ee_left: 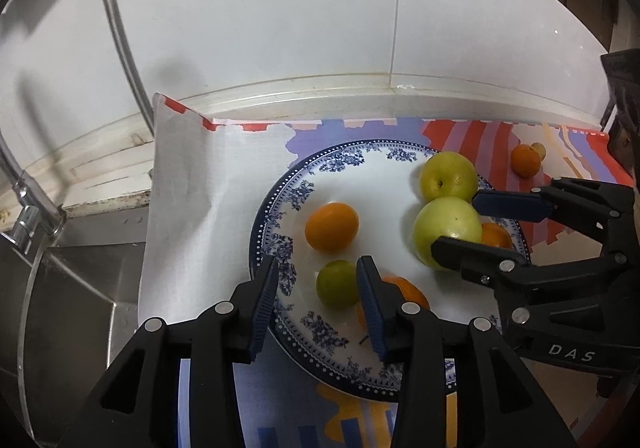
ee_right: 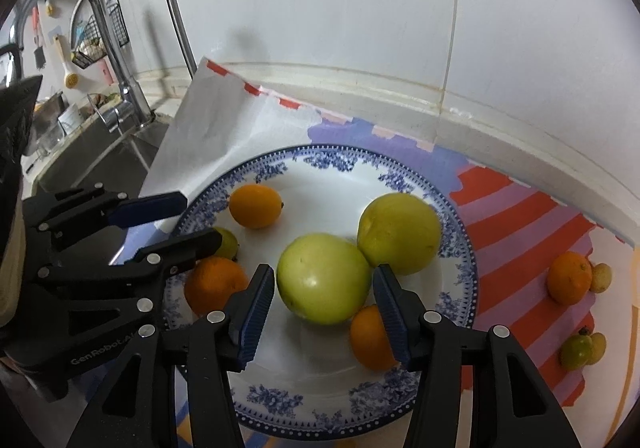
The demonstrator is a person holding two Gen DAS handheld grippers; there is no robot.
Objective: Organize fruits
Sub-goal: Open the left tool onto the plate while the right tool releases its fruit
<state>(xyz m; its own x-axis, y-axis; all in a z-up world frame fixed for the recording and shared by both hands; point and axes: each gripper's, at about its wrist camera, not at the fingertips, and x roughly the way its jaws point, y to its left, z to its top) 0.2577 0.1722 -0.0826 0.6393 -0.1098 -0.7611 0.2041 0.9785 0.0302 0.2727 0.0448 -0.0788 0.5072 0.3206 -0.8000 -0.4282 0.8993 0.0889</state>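
Fruits on the blue-patterned plate

Both black grippers hover with jaws wide apart and hold nothing. The left gripper (ee_left: 318, 298) stands around a small green lime (ee_left: 337, 283); the right gripper (ee_right: 324, 312) flanks a big green apple (ee_right: 323, 278) on the blue-and-white porcelain plate (ee_right: 320, 396).

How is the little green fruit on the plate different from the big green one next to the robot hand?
The little green fruit is much smaller than the big green fruit. It is a deeper green; the big one is paler and yellowish. It lies near the left gripper; the big one sits between the open fingers of the right gripper. Both are round and on the blue-patterned plate.
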